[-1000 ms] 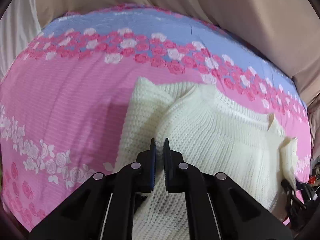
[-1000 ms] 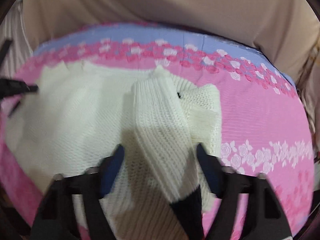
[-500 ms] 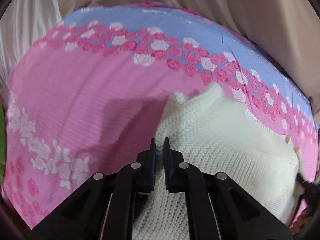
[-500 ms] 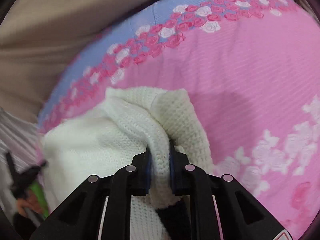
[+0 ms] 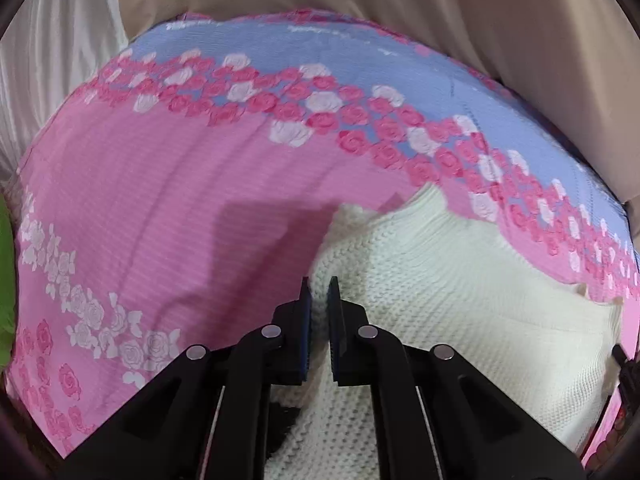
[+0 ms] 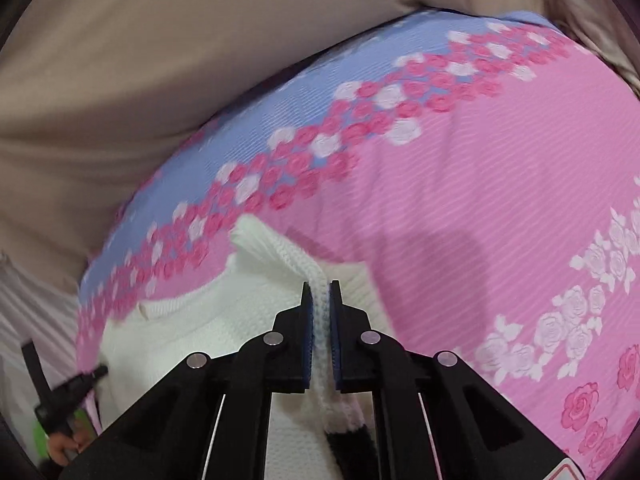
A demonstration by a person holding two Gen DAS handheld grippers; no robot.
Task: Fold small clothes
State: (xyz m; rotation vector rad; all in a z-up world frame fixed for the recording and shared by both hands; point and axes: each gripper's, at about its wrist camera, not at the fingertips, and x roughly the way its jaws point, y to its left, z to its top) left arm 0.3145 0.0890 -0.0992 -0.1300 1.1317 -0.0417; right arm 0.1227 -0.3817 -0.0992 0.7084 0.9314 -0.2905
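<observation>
Sweater (image 5: 460, 300) on bed (image 5: 160, 208), mid-fold: left gripper (image 5: 319, 292) and right gripper (image 6: 320, 296) jaws both clamped on knit edges; next, probably carry across and lay flat.

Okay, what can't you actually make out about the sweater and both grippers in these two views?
- Left wrist: the knit sweater's near hem runs under the left gripper and off the bottom edge.
- Right wrist: motion blur softens the floral bedspread; the black trim sits hidden behind the right gripper.
- Neither view shows the whole sweater.
</observation>
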